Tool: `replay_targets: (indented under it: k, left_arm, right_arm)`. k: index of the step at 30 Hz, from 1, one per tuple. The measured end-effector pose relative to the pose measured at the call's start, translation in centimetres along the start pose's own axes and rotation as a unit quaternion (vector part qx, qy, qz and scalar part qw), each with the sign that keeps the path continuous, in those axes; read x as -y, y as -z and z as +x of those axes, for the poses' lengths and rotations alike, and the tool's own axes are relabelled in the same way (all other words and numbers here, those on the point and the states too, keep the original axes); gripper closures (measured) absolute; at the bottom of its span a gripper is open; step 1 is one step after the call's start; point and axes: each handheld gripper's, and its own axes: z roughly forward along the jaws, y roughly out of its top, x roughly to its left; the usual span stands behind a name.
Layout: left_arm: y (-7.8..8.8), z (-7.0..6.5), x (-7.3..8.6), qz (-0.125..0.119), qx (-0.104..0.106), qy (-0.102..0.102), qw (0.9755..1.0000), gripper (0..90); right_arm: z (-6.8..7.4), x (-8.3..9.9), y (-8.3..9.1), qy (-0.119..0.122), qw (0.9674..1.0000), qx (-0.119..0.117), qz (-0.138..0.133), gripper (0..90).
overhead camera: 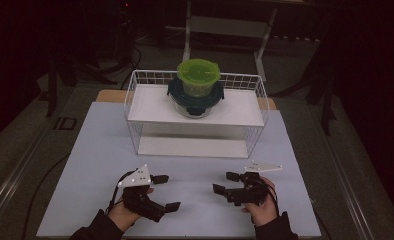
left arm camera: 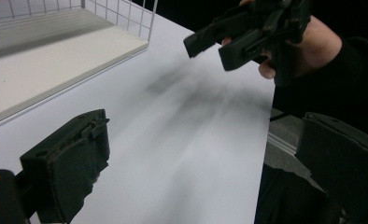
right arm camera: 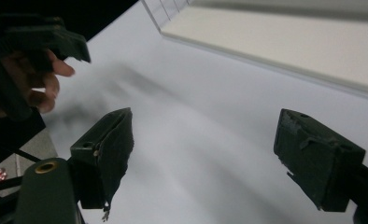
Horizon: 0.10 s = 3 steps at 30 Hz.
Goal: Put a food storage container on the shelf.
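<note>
A green-lidded round container (overhead camera: 198,76) is stacked on a dark-lidded clear container (overhead camera: 195,99) on the top shelf of a white wire rack (overhead camera: 135,107). My left gripper (overhead camera: 166,192) hovers over the near left of the table, open and holding nothing. My right gripper (overhead camera: 225,182) faces it from the near right, also open with nothing in it. In the left gripper view my left gripper (left arm camera: 201,172) has its jaws spread wide over bare tabletop, with the right gripper (left arm camera: 247,32) ahead. The right gripper view has my right gripper (right arm camera: 210,154) equally spread, and the left gripper (right arm camera: 42,42) at upper left.
The pale table (overhead camera: 100,165) has bare surface between the grippers and the rack. The rack's lower shelf (overhead camera: 192,147) is bare; it also appears as the shelf (left arm camera: 56,60) and the shelf (right arm camera: 289,42). A dark floor, cables and a stand lie beyond the table.
</note>
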Motion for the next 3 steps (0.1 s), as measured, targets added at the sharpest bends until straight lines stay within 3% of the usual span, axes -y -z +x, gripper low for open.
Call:
replay_targets:
  k: [3]
  left_arm:
    - [0.09, 0.1, 0.35, -0.003, -0.004, 0.001, 1.0, 2.3]
  right_arm:
    - [-0.15, 0.38, -0.28, 0.002, 1.0, 0.005, 0.004, 19.5]
